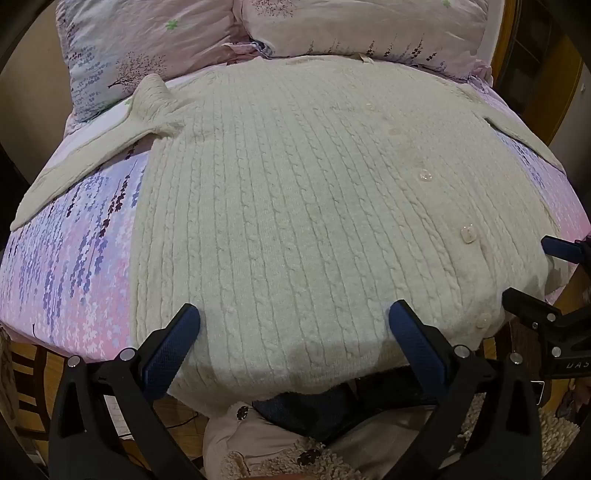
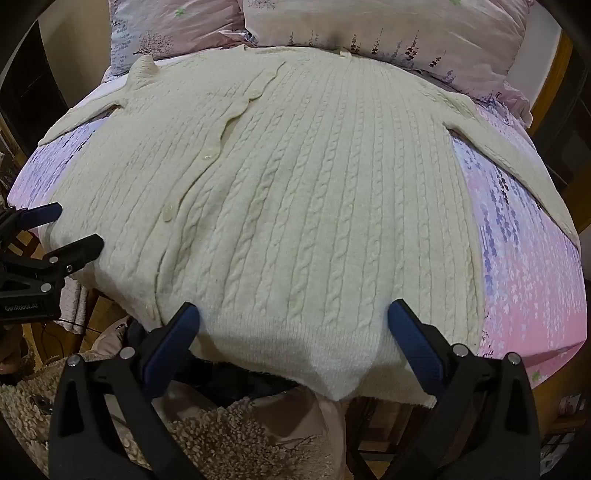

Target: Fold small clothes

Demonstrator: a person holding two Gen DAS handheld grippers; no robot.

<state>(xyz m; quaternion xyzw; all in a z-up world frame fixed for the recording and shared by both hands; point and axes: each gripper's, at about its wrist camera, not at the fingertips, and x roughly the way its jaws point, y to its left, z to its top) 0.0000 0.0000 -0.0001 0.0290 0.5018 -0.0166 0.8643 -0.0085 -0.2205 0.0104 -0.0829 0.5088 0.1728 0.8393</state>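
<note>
Both grippers, left gripper and right gripper, jaws wide, above cream cardigan spread on floral bed; pillows far.

**Materials and Surface Finish**

Cream cardigan: cable-knit wool-like cloth, fuzzy, matt; glossy translucent plastic buttons. Bed sheet: smooth printed cotton-like cloth. Gripper fingers: matt black plastic, textured blue pads, bright metal rivets.
</note>
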